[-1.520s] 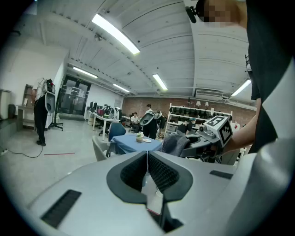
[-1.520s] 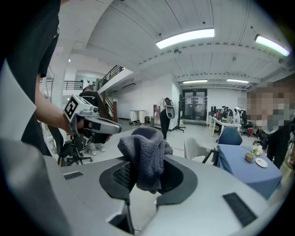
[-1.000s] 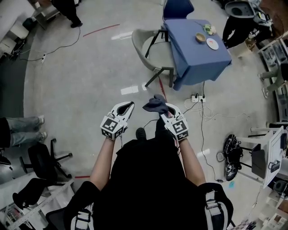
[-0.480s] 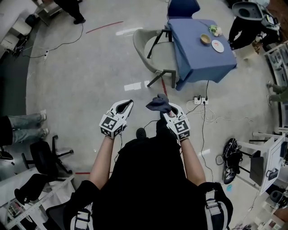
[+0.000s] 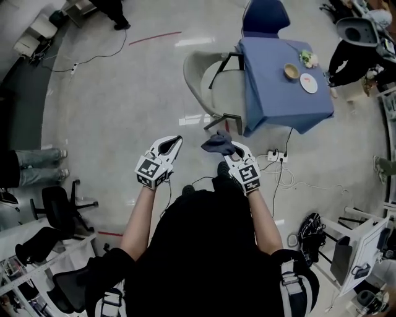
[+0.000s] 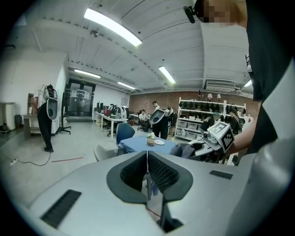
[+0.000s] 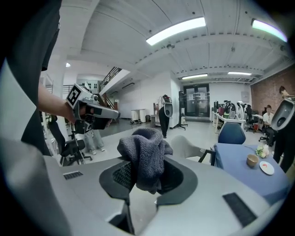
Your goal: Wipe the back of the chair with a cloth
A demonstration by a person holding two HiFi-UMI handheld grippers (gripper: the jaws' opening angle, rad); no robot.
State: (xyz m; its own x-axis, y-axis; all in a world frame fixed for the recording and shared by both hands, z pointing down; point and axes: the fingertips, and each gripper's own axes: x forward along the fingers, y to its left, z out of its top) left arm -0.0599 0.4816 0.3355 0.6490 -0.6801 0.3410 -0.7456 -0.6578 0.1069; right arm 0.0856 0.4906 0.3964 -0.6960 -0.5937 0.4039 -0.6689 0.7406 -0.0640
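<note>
A pale grey shell chair stands ahead of me on the floor, pushed against a blue-covered table; the right gripper view shows the chair past the cloth. My right gripper is shut on a bunched dark grey cloth, which rises above the jaws as the cloth. My left gripper hangs beside it at the same height, its jaws closed with nothing between them. From the left gripper the chair is far off. Both grippers are well short of the chair.
On the table lie a bowl, a plate and a small plant. A blue chair stands behind it. A power strip and cables lie on the floor to my right. Office chairs and people's legs are at the left.
The chair and table have come nearer to me and sit lower in the head view. Both grippers keep their pose, the right one still holding the cloth.
</note>
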